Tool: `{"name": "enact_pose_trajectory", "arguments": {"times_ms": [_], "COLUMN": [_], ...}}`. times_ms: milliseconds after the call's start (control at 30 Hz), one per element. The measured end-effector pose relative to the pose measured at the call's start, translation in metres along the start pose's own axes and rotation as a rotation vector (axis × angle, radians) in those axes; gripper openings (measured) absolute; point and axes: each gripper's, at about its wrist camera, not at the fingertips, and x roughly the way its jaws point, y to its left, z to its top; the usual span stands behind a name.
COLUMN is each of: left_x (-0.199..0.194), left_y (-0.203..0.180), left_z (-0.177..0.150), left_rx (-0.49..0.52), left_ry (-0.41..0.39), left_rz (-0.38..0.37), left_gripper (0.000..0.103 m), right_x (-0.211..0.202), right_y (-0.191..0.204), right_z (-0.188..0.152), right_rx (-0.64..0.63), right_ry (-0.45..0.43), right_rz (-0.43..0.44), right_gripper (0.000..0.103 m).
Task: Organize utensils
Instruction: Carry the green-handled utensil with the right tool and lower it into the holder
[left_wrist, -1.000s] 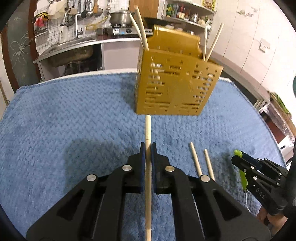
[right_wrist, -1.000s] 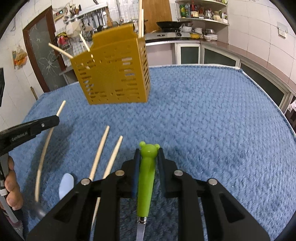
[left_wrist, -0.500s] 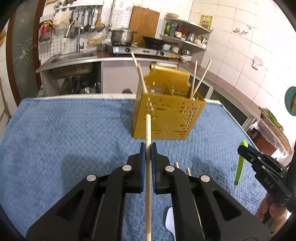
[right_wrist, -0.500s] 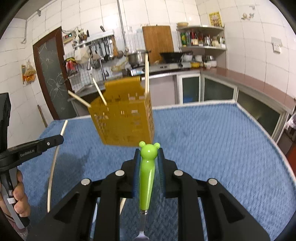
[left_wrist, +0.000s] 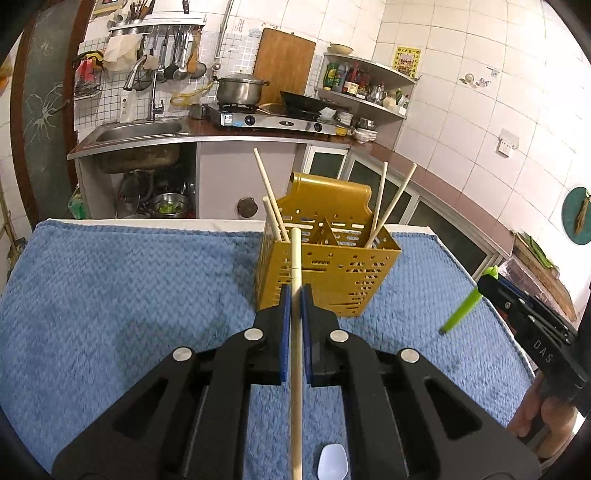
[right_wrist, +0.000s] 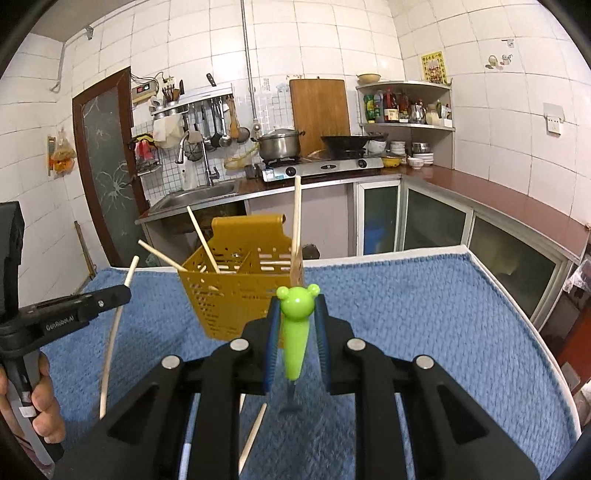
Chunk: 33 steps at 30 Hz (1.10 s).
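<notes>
A yellow perforated utensil holder (left_wrist: 332, 266) stands on the blue towel, with several chopsticks leaning in it; it also shows in the right wrist view (right_wrist: 236, 291). My left gripper (left_wrist: 294, 291) is shut on a pale chopstick (left_wrist: 295, 354), held in the air in front of the holder. My right gripper (right_wrist: 297, 310) is shut on a green bear-headed fork (right_wrist: 295, 332), its tines pointing down, lifted above the towel. In the left wrist view the fork (left_wrist: 465, 306) shows at the right. In the right wrist view the left gripper's chopstick (right_wrist: 114, 332) shows at the left.
The blue towel (left_wrist: 110, 295) covers the table. A white spoon (left_wrist: 332, 463) lies on it below the left gripper. Loose chopsticks (right_wrist: 253, 435) lie under the right gripper. A kitchen counter with sink and stove stands behind the table.
Both grippers have risen from the towel with their utensils. The chopstick and the fork left the surface, and the holder now sits lower in both views.
</notes>
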Motion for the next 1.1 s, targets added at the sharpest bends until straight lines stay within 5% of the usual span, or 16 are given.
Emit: {"name": "enact_pose_trajectory", "arguments": {"times_ms": [400, 867, 1100], "left_x": [0.003, -0.060, -0.016], "left_y": [-0.006, -0.052, -0.048], "left_z": [0.037, 0.157, 0.161], "left_rx": [0.020, 0.110, 0.106], "left_ry": [-0.054, -0.257, -0.244], "left_rz": [0.000, 0.012, 0.032], "left_gripper": [0.005, 0.004, 0.004], "right_x": [0.005, -0.002, 0.037], "right_y": [0.002, 0.026, 0.038], "right_z": [0.040, 0.155, 0.150], "right_rx": [-0.035, -0.086, -0.080], "right_ry": [-0.045, -0.127, -0.094], "right_rz": [-0.010, -0.030, -0.030], "right_gripper": [0.019, 0.019, 0.019]}}
